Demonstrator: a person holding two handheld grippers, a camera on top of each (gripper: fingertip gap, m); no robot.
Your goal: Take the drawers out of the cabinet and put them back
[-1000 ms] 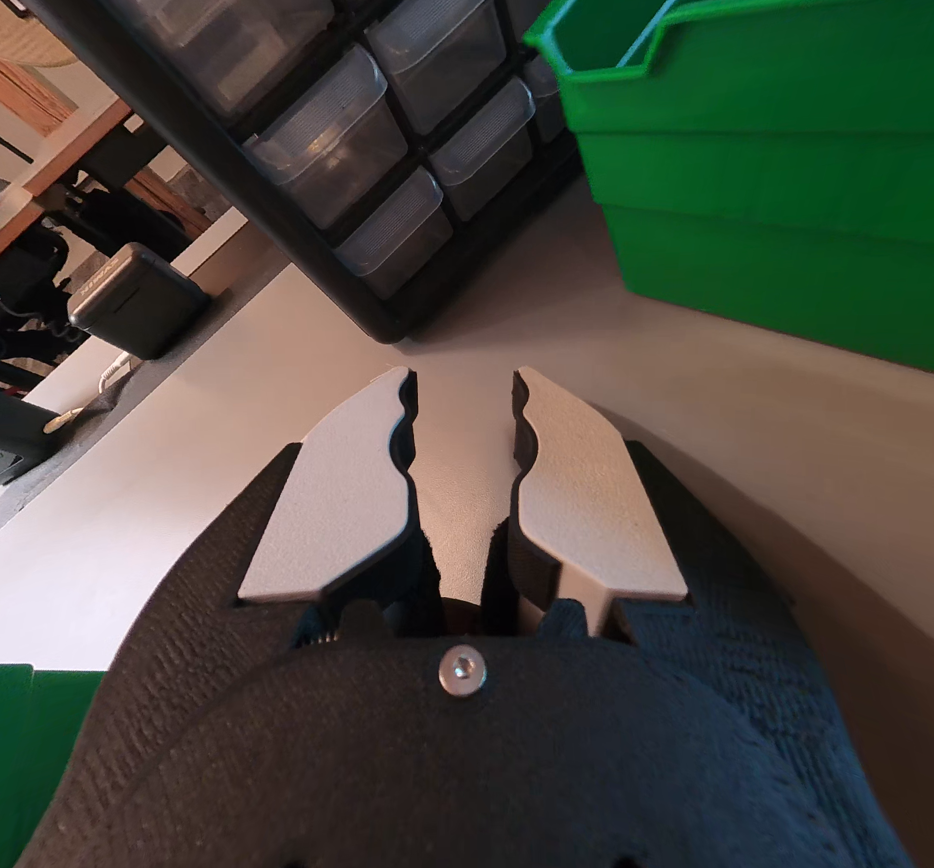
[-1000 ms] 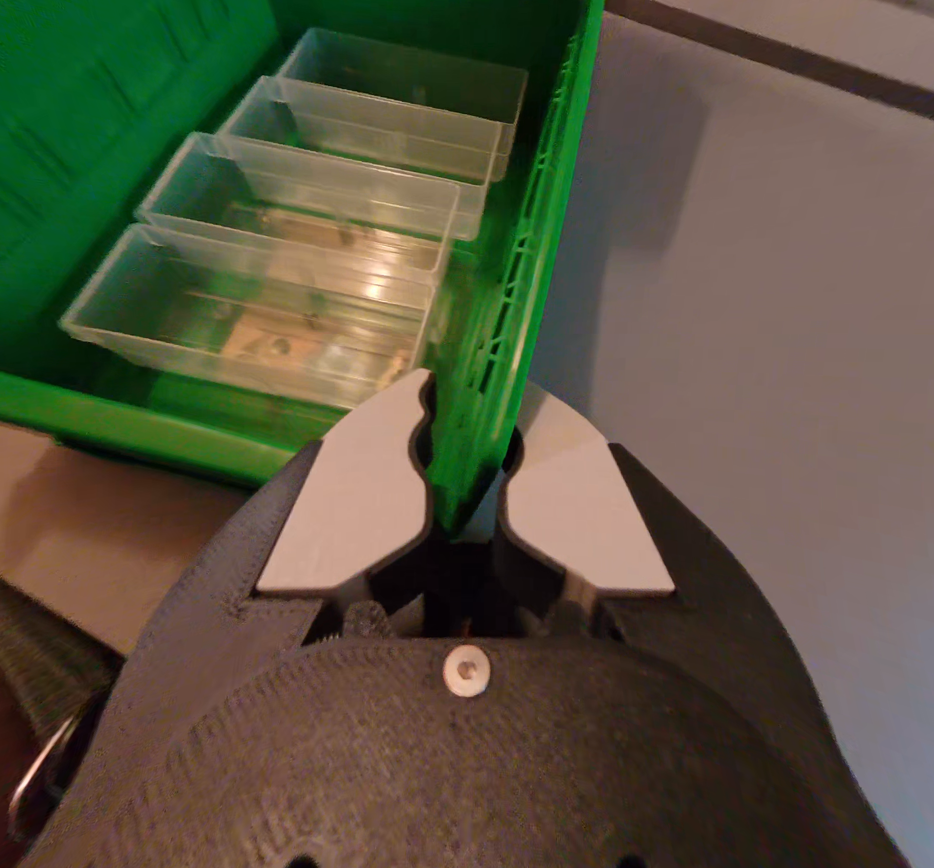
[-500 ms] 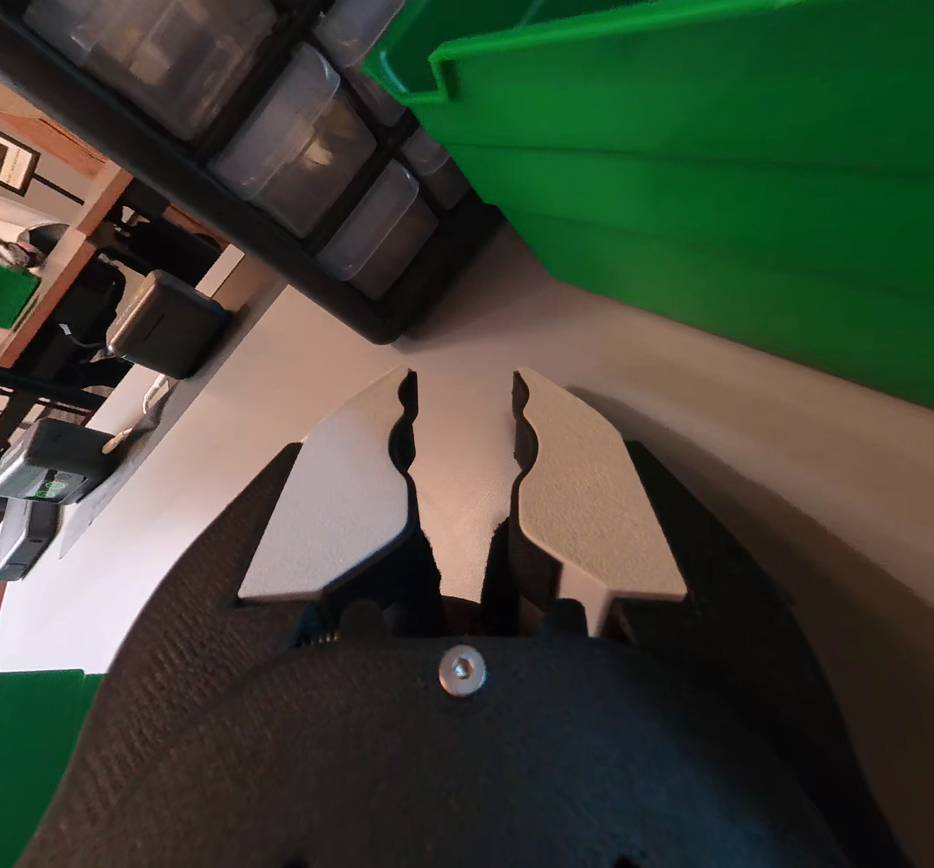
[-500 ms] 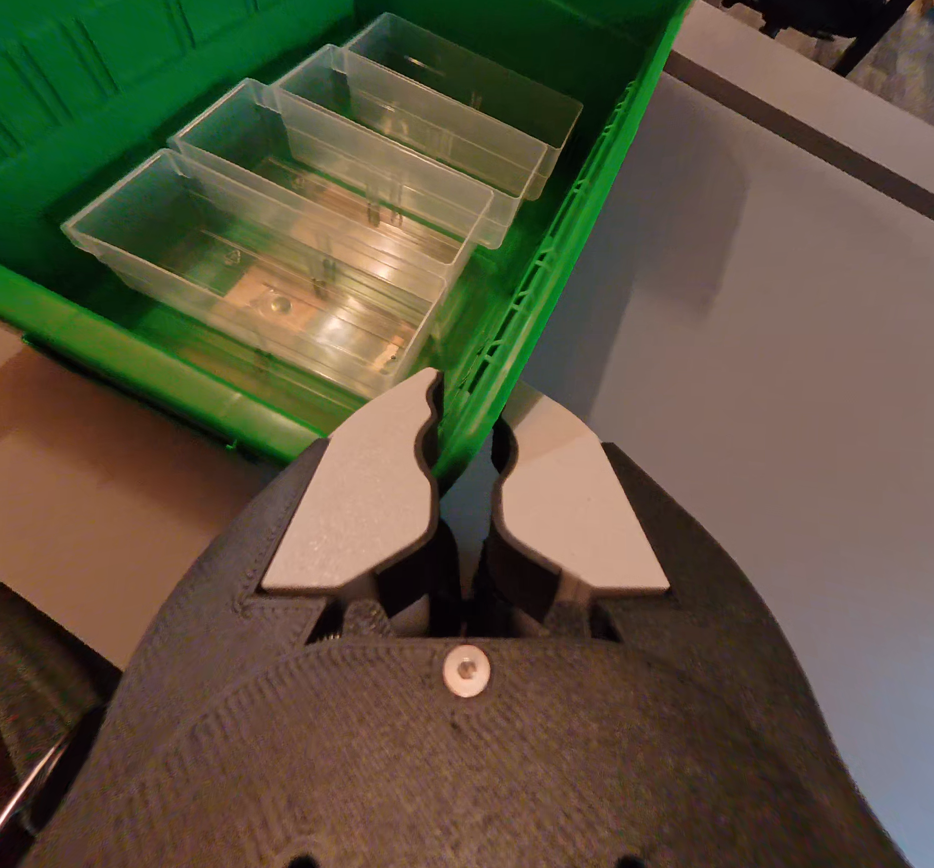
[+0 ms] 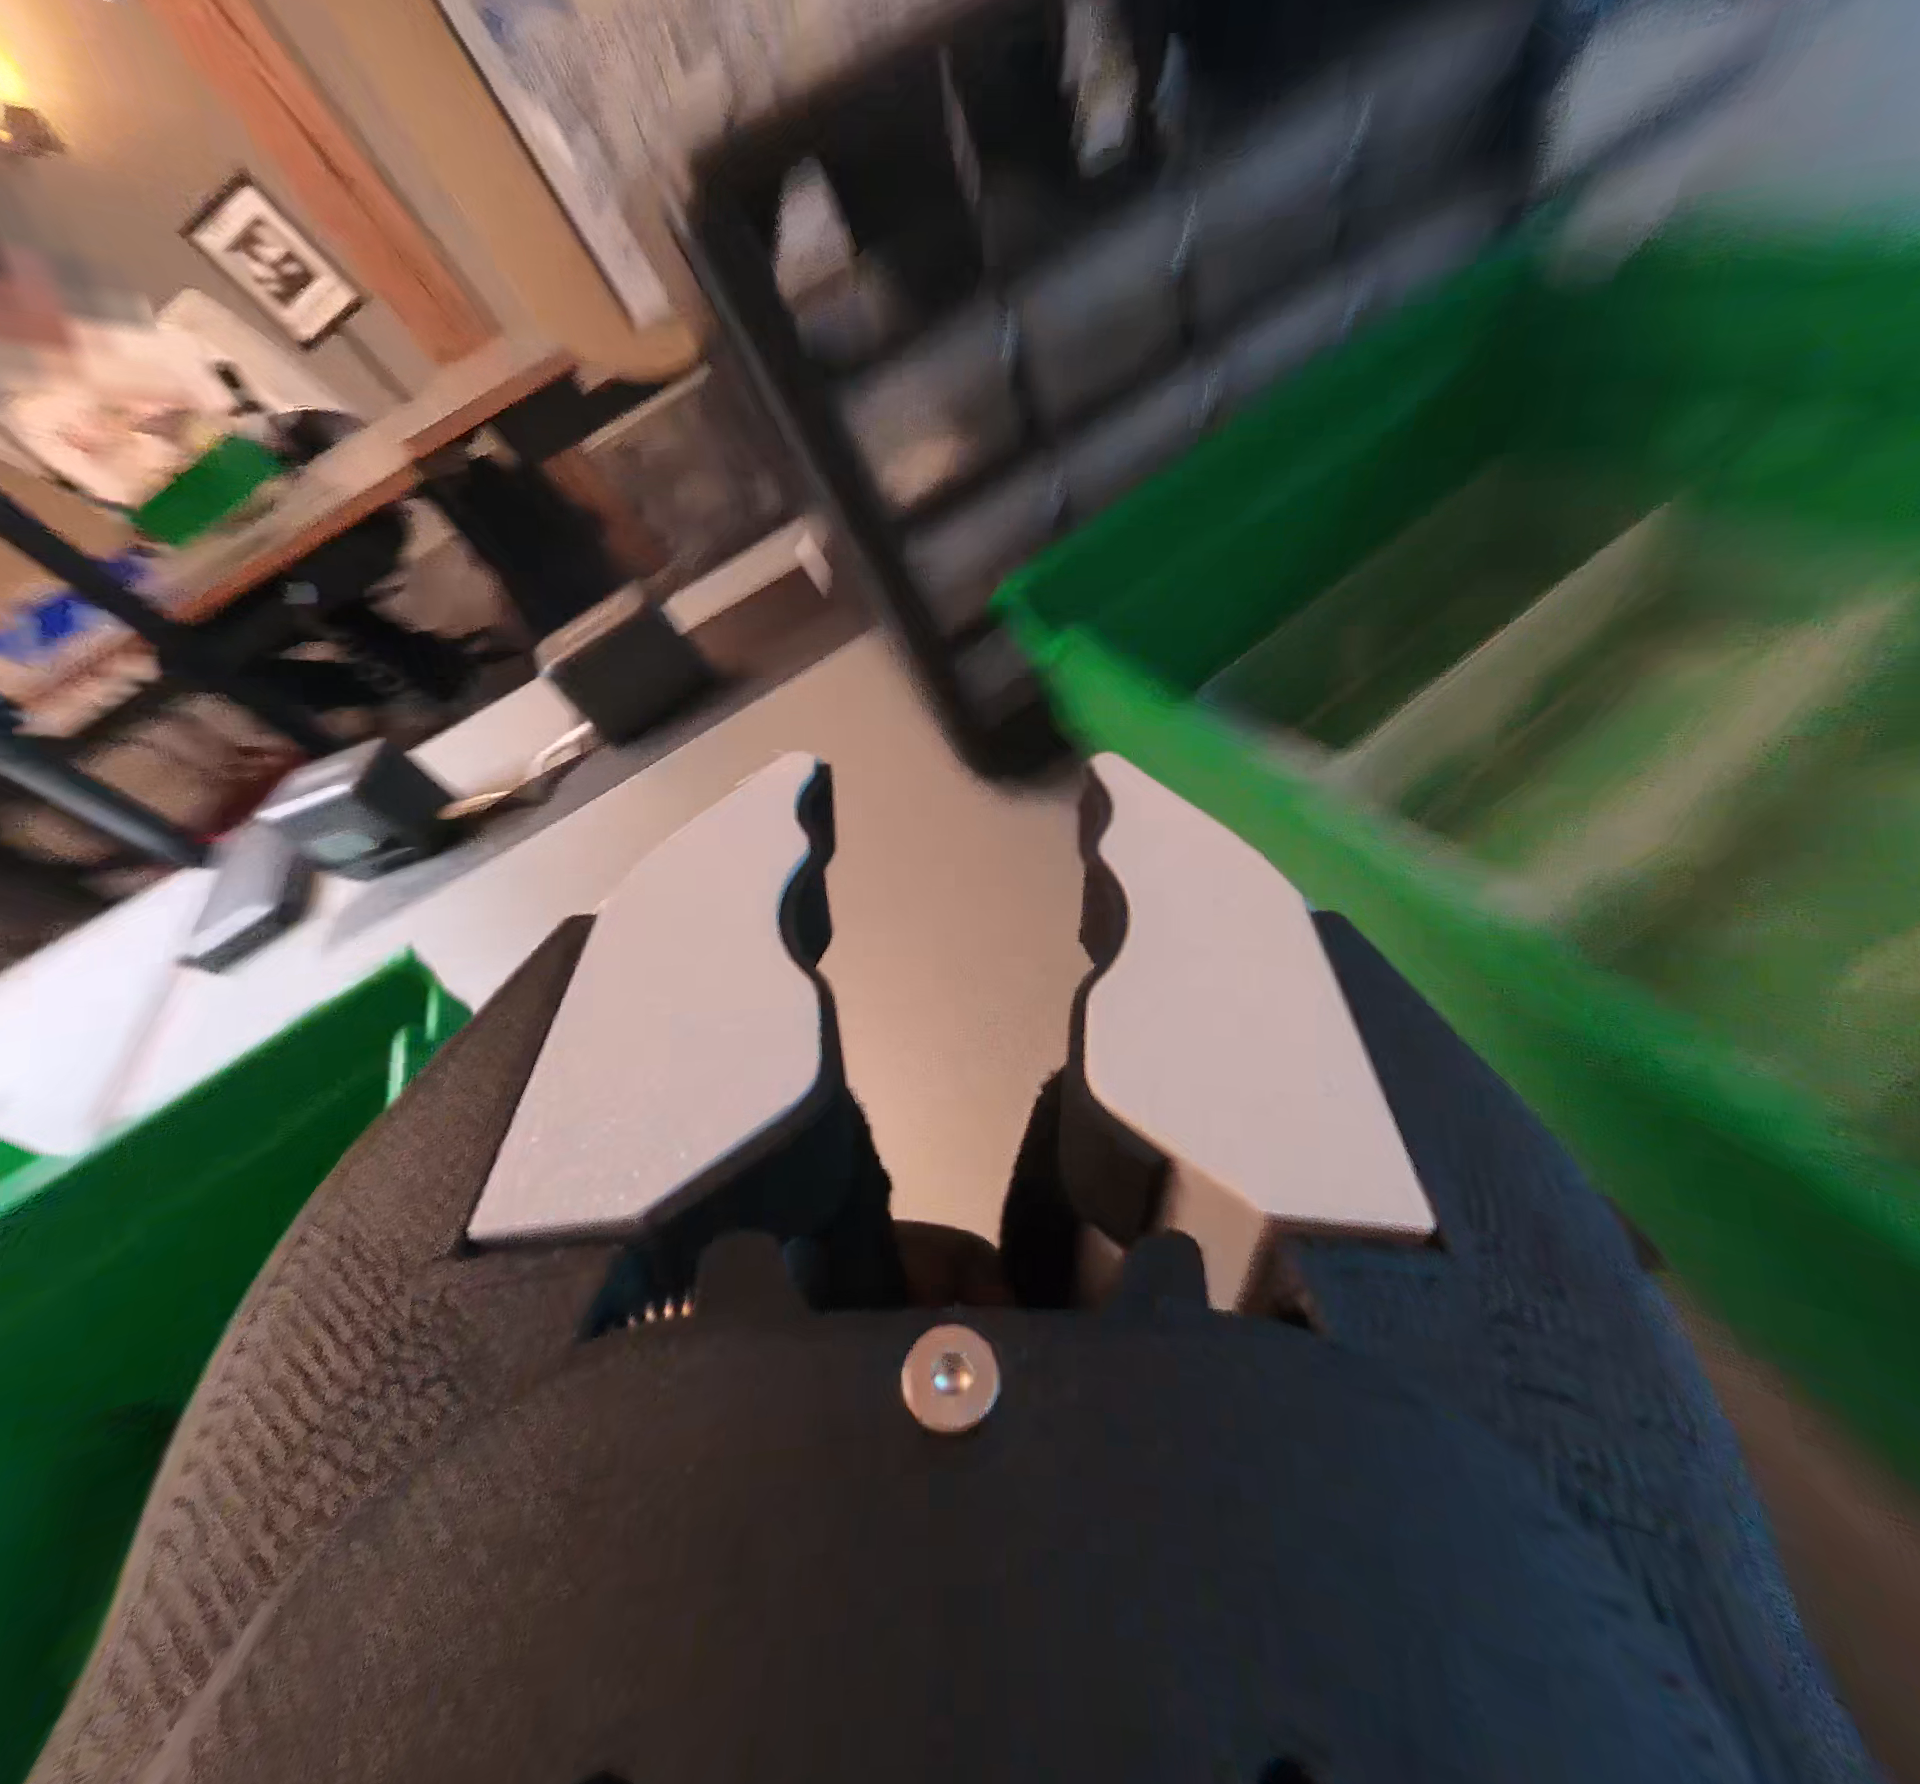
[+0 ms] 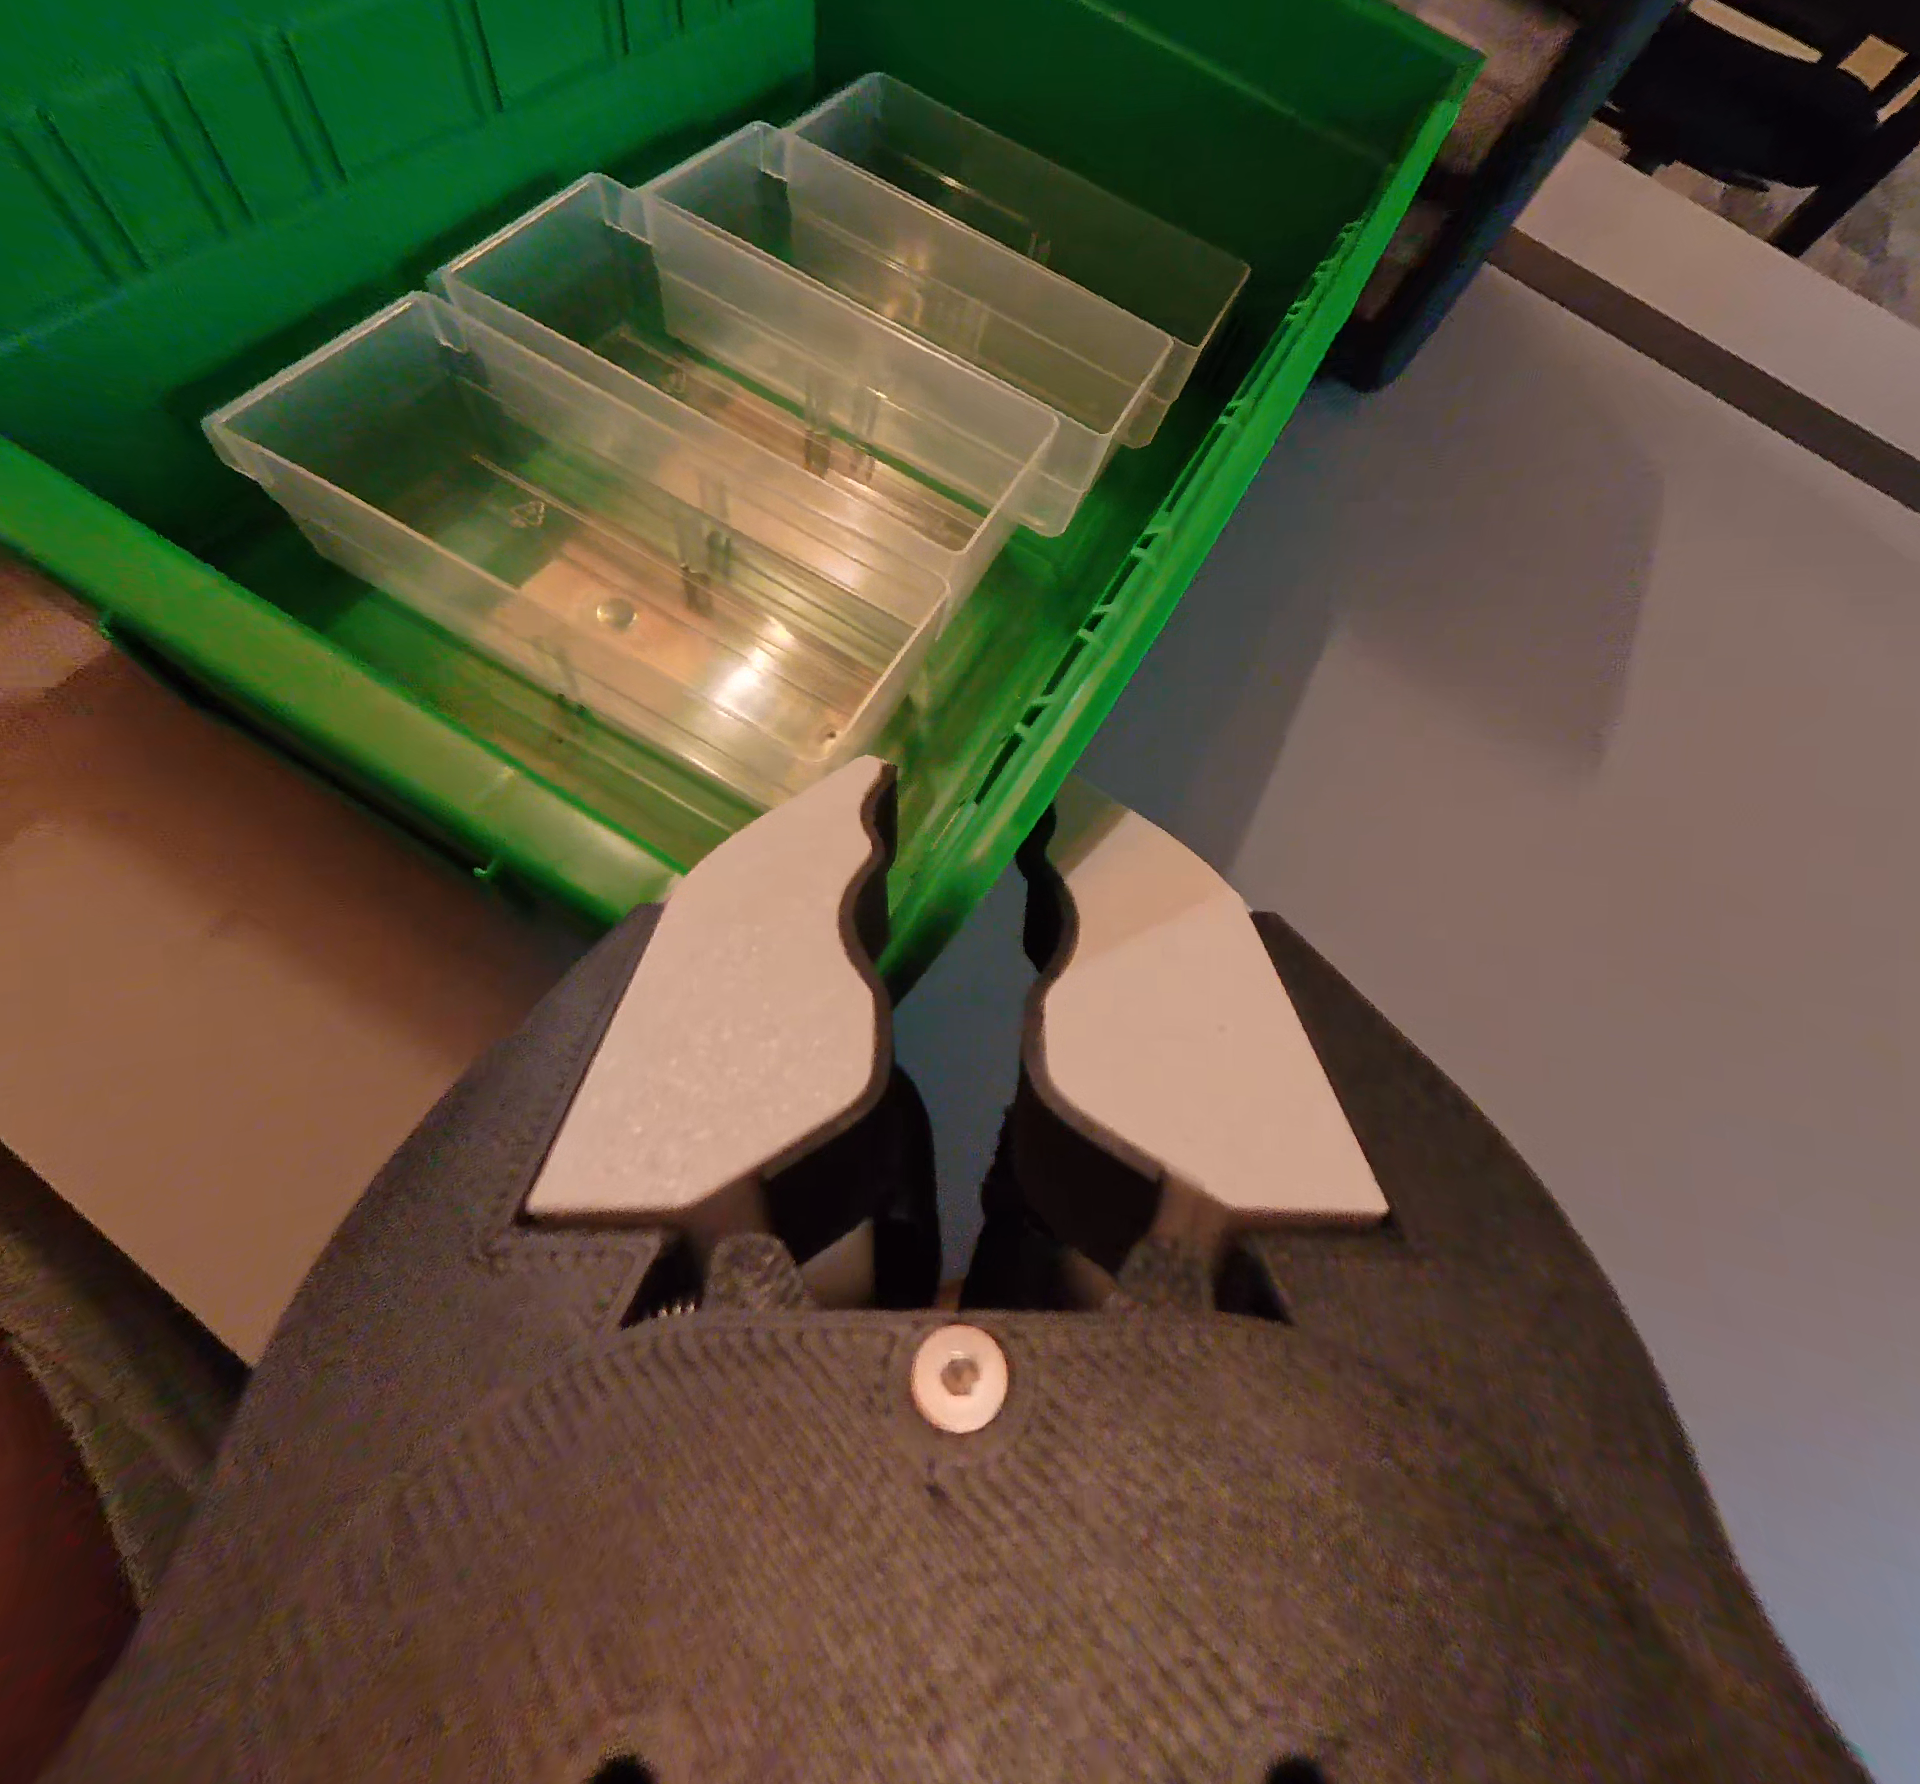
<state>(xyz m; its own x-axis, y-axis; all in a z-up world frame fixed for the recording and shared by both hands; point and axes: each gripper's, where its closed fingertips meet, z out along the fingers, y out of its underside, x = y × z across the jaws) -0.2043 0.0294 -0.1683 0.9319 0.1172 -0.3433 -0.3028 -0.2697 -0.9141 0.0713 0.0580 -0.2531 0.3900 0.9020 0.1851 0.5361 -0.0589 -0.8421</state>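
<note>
Several clear plastic drawers (image 6: 665, 508) lie side by side in a green bin (image 6: 312, 134). My right gripper (image 6: 961, 820) is shut on the near corner of the bin's right wall (image 6: 1049, 747), which fills the gap between its fingertips. The black cabinet (image 6: 1538, 72) with its drawers stands just behind the bin. In the blurred left wrist view the cabinet (image 5: 1091, 332) is ahead and the green bin (image 5: 1455, 903) is to the right. My left gripper (image 5: 956, 789) is open and empty above the table, left of the bin.
A second green bin (image 5: 208, 1163) sits at the lower left of the left wrist view. Small dark boxes (image 5: 623, 664) lie at the table's far edge (image 5: 343, 820). Bare grey table (image 6: 1507, 799) lies right of the bin. Desks and chairs stand beyond.
The left gripper has swung upward fast, so its view is blurred and now looks over the bin's rim. The right gripper has slid back toward the wall's corner; the cabinet has come into its view.
</note>
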